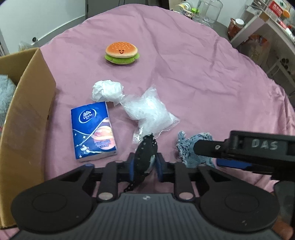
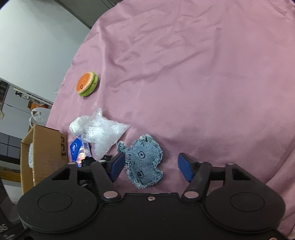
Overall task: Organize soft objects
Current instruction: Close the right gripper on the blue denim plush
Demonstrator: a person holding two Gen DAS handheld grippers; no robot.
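My left gripper (image 1: 146,165) is shut on a black dotted fabric piece (image 1: 144,157), held just above the pink cloth. My right gripper (image 2: 150,165) is open around a frayed blue denim toy (image 2: 144,161) that lies on the cloth; the toy also shows in the left wrist view (image 1: 186,145). A burger plush (image 1: 121,53) sits farther back. A crumpled white tissue (image 1: 107,90), a clear plastic bag (image 1: 149,111) and a blue tissue pack (image 1: 94,129) lie in front of me.
An open cardboard box (image 1: 27,110) stands at the left with something grey and fluffy (image 1: 5,96) inside. The pink cloth (image 2: 202,83) covers the round table. Jars (image 1: 206,11) and white shelves (image 1: 267,37) stand beyond the far right edge.
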